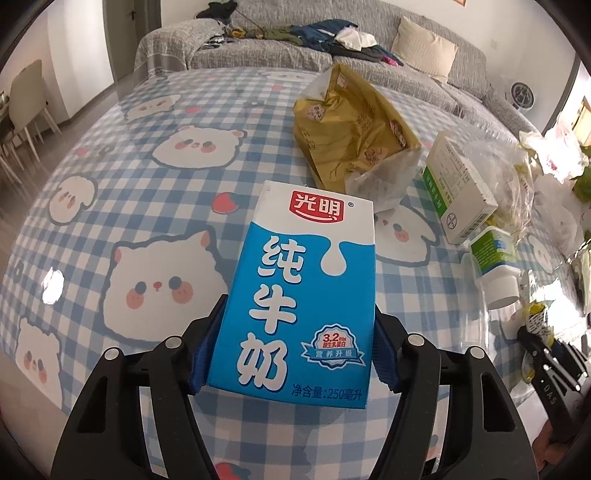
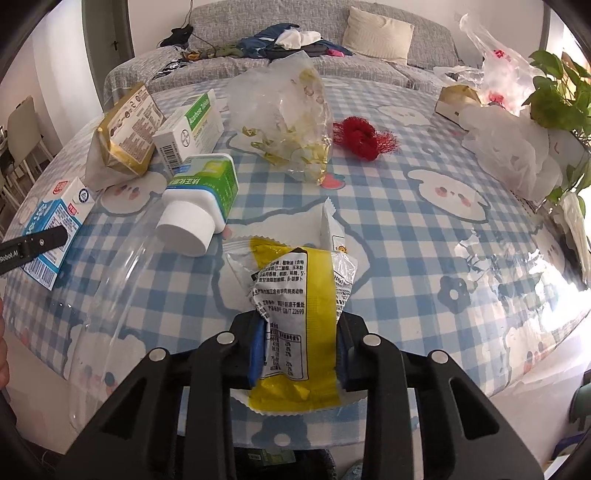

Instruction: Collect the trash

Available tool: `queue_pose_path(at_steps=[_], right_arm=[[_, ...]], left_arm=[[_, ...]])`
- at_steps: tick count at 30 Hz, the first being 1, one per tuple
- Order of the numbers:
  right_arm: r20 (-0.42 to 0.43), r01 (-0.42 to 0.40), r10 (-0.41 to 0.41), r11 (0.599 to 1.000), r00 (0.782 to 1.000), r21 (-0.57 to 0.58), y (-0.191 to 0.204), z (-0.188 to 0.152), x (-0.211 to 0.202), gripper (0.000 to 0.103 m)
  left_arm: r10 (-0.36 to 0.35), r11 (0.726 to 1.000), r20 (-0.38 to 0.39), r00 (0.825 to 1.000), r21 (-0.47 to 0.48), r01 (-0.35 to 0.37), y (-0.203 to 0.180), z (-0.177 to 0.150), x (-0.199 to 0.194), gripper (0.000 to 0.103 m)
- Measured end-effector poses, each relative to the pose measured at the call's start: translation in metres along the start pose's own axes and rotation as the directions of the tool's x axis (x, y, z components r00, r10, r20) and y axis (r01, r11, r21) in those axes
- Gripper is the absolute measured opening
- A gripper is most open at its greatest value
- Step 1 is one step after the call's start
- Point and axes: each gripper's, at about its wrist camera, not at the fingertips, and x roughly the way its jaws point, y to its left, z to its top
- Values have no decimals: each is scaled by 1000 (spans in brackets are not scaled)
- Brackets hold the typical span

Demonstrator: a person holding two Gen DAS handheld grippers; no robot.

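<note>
Both grippers holding trash over the checked table

Left gripper clamps the milk carton between its pads; right gripper pinches the yellow snack wrapper, near the white bottle

You're working at a worktop covered in a glossy blue-and-white check cloth with cartoon animal faces. Behind it sits a grey sofa with a cream cushion and a heap of clothes. Pale chairs stand off to your left by white walls, with bright daylight from the right.
</note>
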Motion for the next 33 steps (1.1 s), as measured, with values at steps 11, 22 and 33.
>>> queue_pose_path(at_steps=[11,22,33], right_arm=[[18,-1,1,1000,1000,3,6,-7,-15,28],[42,-4,4,1000,999,1,13,-19,-34,28],[79,-32,31,999,996,13,20,-38,-62,28]], left_arm=[[3,1000,25,1000,5,-3,0,-14,-20,66],[3,1000,45,999,12,-4,-1,-33,-40,66],[-10,1000,52,999,18,9,-2,-69,-60,65]])
